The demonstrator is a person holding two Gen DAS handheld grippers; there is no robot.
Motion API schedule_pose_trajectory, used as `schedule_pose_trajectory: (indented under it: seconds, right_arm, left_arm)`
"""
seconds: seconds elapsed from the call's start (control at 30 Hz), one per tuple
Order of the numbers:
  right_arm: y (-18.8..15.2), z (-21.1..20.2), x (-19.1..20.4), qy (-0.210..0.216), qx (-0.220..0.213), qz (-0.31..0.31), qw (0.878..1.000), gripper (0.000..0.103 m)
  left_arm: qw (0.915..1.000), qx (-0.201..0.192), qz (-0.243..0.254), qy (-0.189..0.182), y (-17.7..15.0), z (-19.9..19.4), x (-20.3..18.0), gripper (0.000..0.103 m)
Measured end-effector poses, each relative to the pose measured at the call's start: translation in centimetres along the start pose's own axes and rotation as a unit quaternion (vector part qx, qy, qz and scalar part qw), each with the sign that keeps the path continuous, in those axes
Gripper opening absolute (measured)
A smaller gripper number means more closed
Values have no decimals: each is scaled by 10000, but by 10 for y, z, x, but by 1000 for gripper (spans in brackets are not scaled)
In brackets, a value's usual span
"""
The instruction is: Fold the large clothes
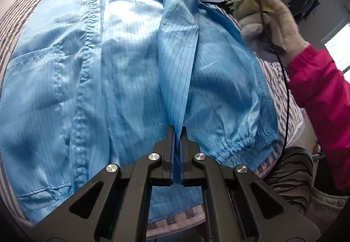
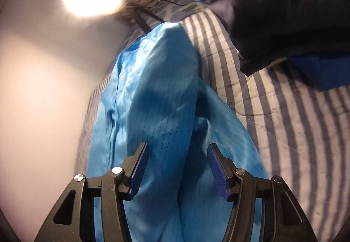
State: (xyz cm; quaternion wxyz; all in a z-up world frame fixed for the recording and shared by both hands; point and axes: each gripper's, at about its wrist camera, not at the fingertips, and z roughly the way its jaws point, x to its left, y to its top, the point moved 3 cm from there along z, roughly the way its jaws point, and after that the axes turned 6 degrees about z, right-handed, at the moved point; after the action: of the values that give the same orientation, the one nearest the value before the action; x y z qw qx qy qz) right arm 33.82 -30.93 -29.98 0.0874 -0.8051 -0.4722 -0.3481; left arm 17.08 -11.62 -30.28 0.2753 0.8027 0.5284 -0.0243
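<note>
Blue coat lay spread on the striped bed. Left gripper had its fingers pinched on a fabric ridge; right gripper hung wide open around fabric. That slick cloth could've slipped out, ruining the fold.

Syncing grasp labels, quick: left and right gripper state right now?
Left gripper: shut on a raised fold of the blue garment.
Right gripper: open, jaws apart over the garment, gripping nothing.
</note>
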Motion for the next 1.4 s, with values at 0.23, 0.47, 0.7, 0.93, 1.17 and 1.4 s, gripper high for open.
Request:
schedule_pose_trajectory:
  seconds: [0.23, 0.47, 0.7, 0.93, 1.17, 1.4]
  right_arm:
    - [18, 14, 11, 545, -12, 422, 9976, 28]
    - [26, 6, 72, -406, -357, -678, 9962, 0]
    - [20, 24, 169, -1935, -891, -2899, 9330, 0]
    - [-12, 115, 181, -1561, 585, -3302, 9291, 25]
    - [18, 53, 150, -331, 400, -2467, 9677, 31]
    - [93, 34, 116, -496, -212, -1370, 9891, 46]
  left_arm:
    - [9998, -133, -25, -136, 0, -14, 1, 1]
    - [9979, -147, -93, -623, 4, -11, -20, 0]
    - [9936, -81, -411, -1046, 9, 1, -19, 0]
    - [9940, -115, -631, -890, 7, -1, 2, 0]
    - [9946, -118, -608, -833, -2, -7, 0, 0]
    - [9955, -88, -529, -778, 2, -3, -3, 0]
